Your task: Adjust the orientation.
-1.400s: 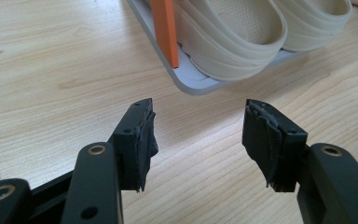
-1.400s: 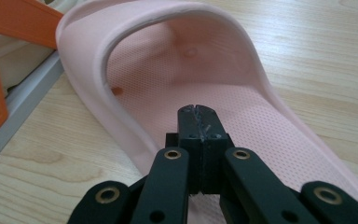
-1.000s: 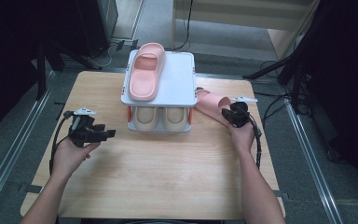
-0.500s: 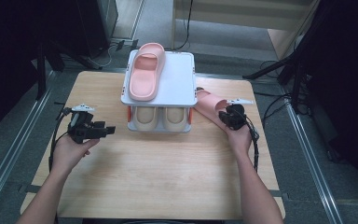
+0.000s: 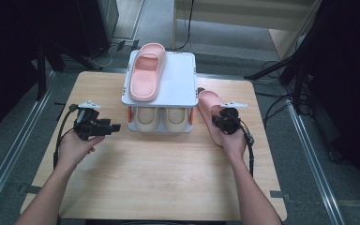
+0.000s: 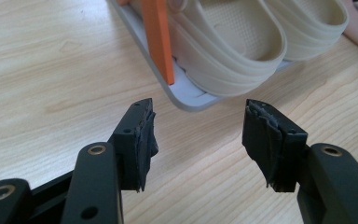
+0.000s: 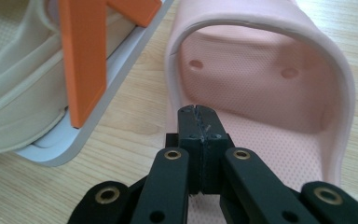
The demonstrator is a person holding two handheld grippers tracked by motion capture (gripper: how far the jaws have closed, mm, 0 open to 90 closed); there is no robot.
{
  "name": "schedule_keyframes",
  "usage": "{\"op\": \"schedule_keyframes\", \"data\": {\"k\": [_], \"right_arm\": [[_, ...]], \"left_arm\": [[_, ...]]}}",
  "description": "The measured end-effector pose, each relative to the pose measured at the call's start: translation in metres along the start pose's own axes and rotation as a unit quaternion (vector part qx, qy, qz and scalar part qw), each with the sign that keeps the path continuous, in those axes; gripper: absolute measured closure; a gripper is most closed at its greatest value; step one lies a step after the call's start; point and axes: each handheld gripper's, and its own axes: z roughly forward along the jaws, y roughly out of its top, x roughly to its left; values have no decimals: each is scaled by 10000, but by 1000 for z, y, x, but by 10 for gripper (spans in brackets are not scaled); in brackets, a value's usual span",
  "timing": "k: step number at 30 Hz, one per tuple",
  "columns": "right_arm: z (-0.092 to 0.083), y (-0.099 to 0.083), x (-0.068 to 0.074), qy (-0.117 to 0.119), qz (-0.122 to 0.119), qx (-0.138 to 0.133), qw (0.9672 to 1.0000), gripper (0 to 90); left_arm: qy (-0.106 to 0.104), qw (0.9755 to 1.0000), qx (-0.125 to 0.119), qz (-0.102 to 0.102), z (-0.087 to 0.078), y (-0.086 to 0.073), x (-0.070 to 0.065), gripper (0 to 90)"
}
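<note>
A pink slipper (image 5: pixel 145 75) lies on the white top shelf (image 5: pixel 180 70) of a small two-level rack. Two beige slippers (image 5: pixel 161 119) (image 6: pixel 228 51) sit side by side on its lower tray (image 6: pixel 186 100). A second pink slipper (image 5: pixel 207 105) (image 7: pixel 261 84) lies on the table just right of the rack. My right gripper (image 5: pixel 219 119) (image 7: pixel 200 114) is shut, jaws pressed together with nothing seen between them, tips over that slipper's footbed near its rim. My left gripper (image 5: pixel 115 126) (image 6: pixel 198 126) stands open and empty, facing the rack's front left corner.
Orange uprights (image 6: pixel 158 42) (image 7: pixel 84 60) carry the rack's top shelf. The wooden table (image 5: pixel 159 178) has bare room in front of the rack. Cables trail from both grippers. Dark stands and floor surround the table.
My right hand has shifted left and nearer to the person, and the pink slipper under it has swung to lie more lengthwise beside the rack. The left hand has hardly moved.
</note>
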Motion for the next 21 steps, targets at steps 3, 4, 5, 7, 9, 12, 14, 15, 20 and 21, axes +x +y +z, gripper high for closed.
{"op": "schedule_keyframes", "data": {"k": [3,4,5,7,9,12,14,15,20,21], "right_arm": [[1,0,5,33,-16,1,10000,900],[1,0,6,49,-28,-1,10000,900],[2,0,8,51,-33,-12,10000,900],[3,1,11,87,-42,-31,9999,900],[5,1,15,141,-32,-53,9999,900],[8,3,18,163,-63,-55,9998,890],[7,3,18,119,-85,-88,9999,885],[4,4,17,76,-92,-136,9998,880],[-16,10,7,103,124,-513,9986,838],[-21,10,5,101,165,-591,9981,828]], "left_arm": [[-20,10000,15,-2,2,0,0,438],[-20,10000,13,-11,2,1,0,438],[-21,10000,14,-13,2,1,0,438],[-23,10000,37,4,2,2,0,438],[-34,10000,31,0,2,2,0,438],[-36,9999,98,24,3,2,0,438],[-39,10000,81,26,2,2,0,438],[-34,10000,65,20,3,2,0,438],[-41,10000,80,-13,2,1,1,438],[-45,10000,81,-15,2,1,1,437]]}}
